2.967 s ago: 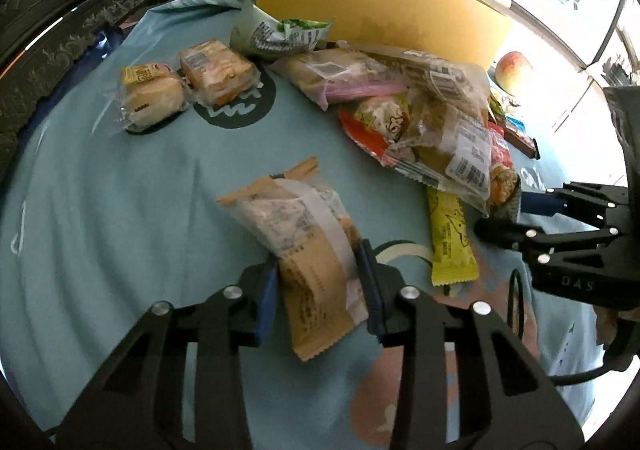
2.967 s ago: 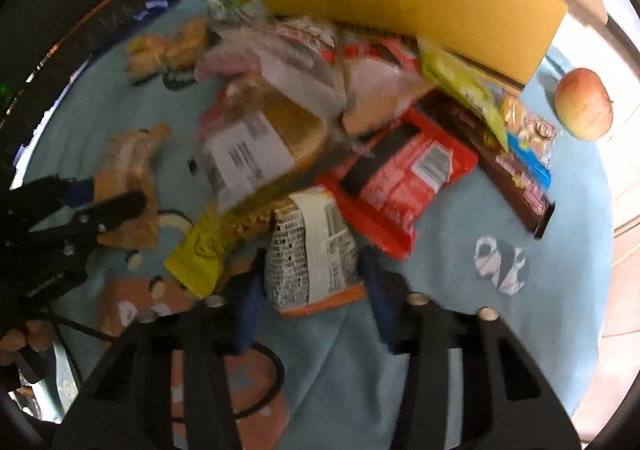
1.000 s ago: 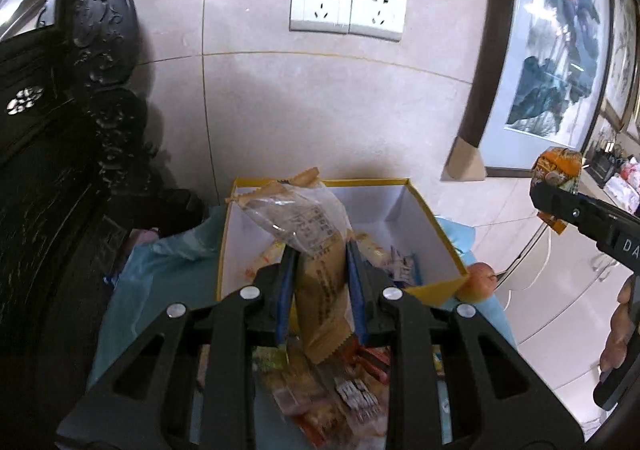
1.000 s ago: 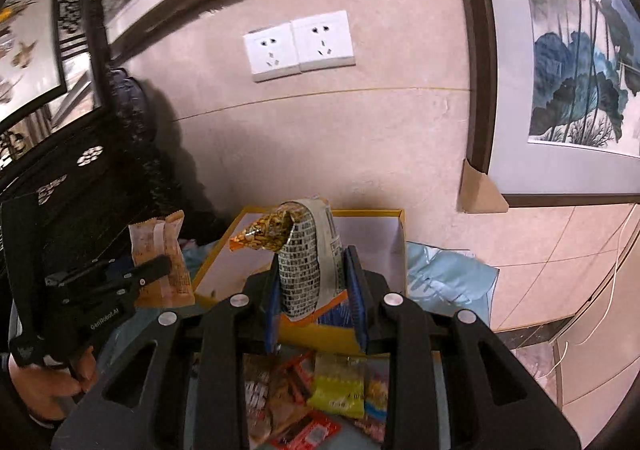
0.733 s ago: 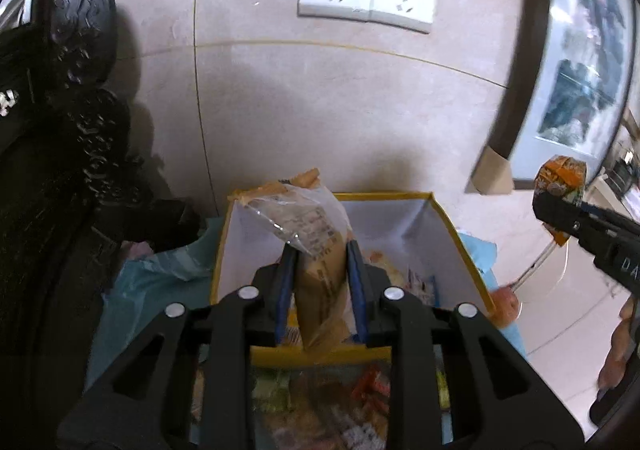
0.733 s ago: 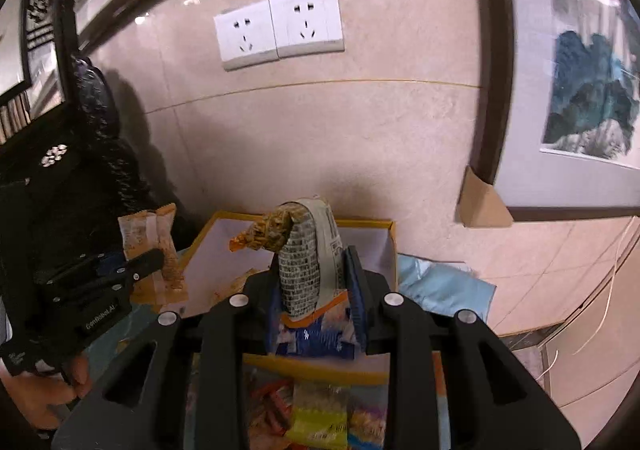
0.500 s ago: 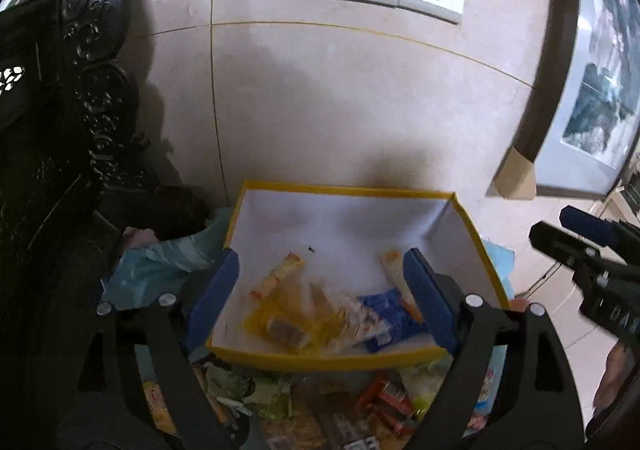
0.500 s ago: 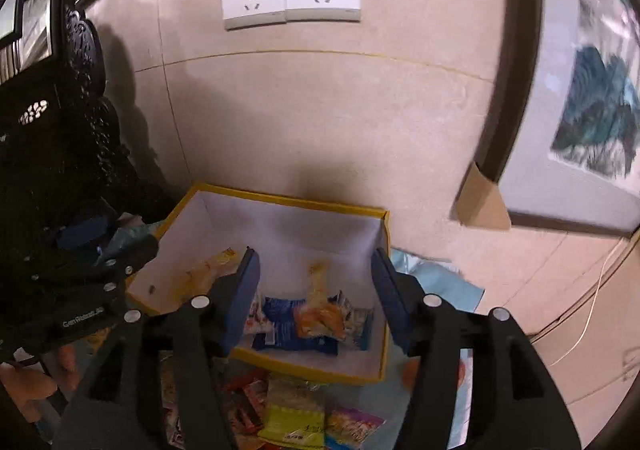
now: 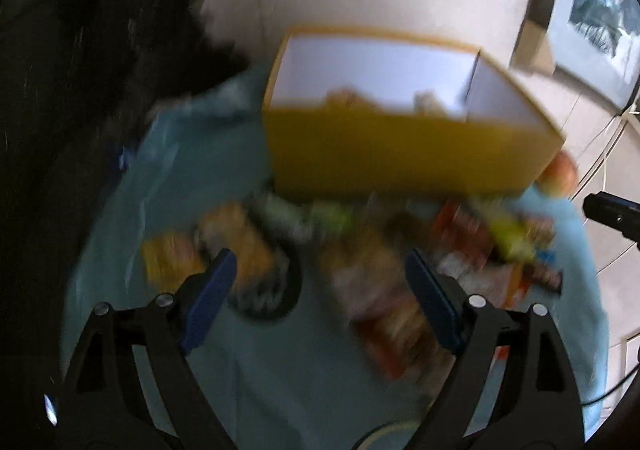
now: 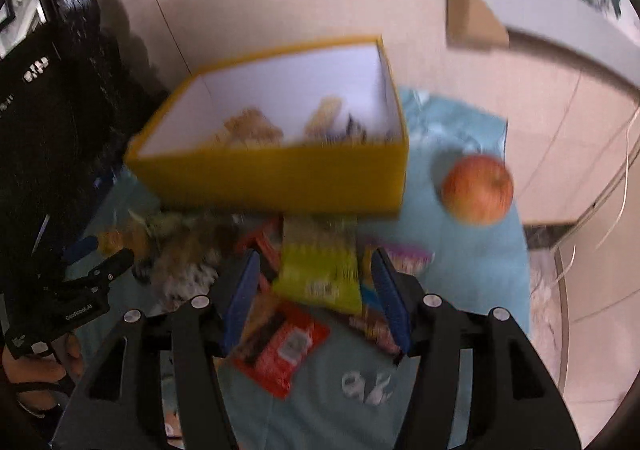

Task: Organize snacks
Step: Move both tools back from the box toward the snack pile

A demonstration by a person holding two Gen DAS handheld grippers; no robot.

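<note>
Snacks (image 10: 316, 270) lie heaped on the counter just in front of the yellow box (image 10: 280, 178), and a few already sit inside it, so the box looks to be the sorting bin placed within easy reach. The left gripper (image 9: 320, 294) has its fingers spread wide and empty above the pile; the right gripper (image 10: 316, 290) is also parted, holding nothing. A light-blue cloth (image 10: 460, 290) covers the counter, an apple (image 10: 478, 188) rests beside the box, and a beige tiled wall stands behind.

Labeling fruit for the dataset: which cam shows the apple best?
Right wrist: the apple sits whole and unobstructed on the blue cloth, right of the yellow box. Left wrist shows only a blurred sliver behind the box corner.
</note>
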